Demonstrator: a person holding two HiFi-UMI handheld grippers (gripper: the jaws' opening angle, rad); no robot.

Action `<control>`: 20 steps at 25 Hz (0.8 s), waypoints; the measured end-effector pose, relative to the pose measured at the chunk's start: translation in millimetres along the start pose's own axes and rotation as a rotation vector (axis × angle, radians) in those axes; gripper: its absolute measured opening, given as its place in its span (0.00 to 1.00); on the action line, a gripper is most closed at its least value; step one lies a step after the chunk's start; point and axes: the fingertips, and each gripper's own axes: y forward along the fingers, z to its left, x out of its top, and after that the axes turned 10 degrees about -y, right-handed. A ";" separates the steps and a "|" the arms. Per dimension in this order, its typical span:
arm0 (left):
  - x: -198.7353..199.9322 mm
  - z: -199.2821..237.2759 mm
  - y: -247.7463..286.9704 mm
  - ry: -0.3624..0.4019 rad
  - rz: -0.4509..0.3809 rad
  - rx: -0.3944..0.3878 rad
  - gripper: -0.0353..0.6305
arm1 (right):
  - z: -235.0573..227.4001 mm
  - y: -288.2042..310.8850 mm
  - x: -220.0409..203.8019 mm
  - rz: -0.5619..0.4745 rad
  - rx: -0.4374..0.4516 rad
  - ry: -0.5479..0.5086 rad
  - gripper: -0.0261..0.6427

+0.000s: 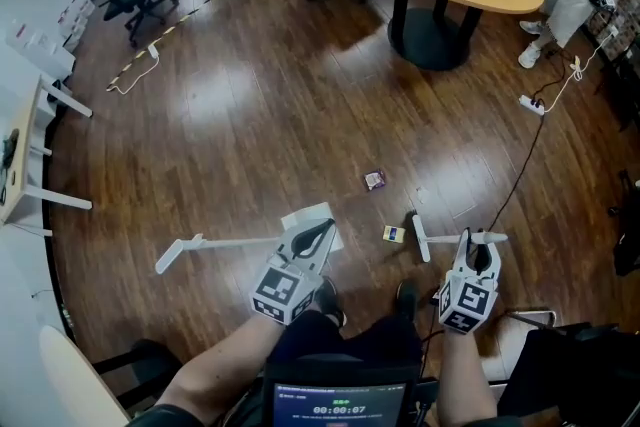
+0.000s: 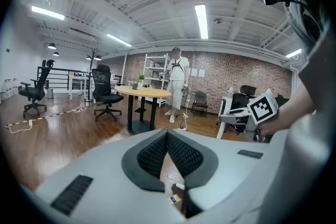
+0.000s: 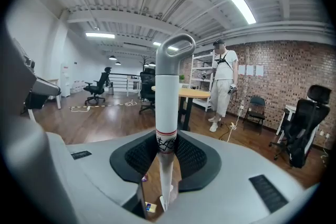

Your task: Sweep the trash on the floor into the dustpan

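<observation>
The biggest risk is the light trash skating across the glossy wooden floor (image 1: pixel 250 115) and past the dustpan (image 1: pixel 305 217). The dustpan is a flat white pan near the person's feet, and nothing visibly holds it. The left gripper (image 2: pixel 167 136) just beside it has its ribbed black pads pressed together with nothing seen between them. The right gripper (image 3: pixel 165 147) pinches the broom (image 3: pixel 167 102), whose smooth white shaft with a grey loop end could twist in the grip. A crinkled purple wrapper (image 1: pixel 375 179) lies farther out, with a small yellow packet (image 1: pixel 393 234) between pan and broom. The thin black cable (image 1: pixel 520 165) on the right could snag.
</observation>
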 end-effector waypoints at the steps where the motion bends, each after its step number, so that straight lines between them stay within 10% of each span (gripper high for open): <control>1: 1.3 4.3 -6.7 0.002 -0.005 -0.002 0.07 | 10.2 -2.2 2.1 0.013 0.000 0.007 0.23; 20: -26.4 114.3 -149.7 -0.060 -0.064 0.032 0.07 | 233.6 -20.7 50.0 0.115 0.041 0.160 0.24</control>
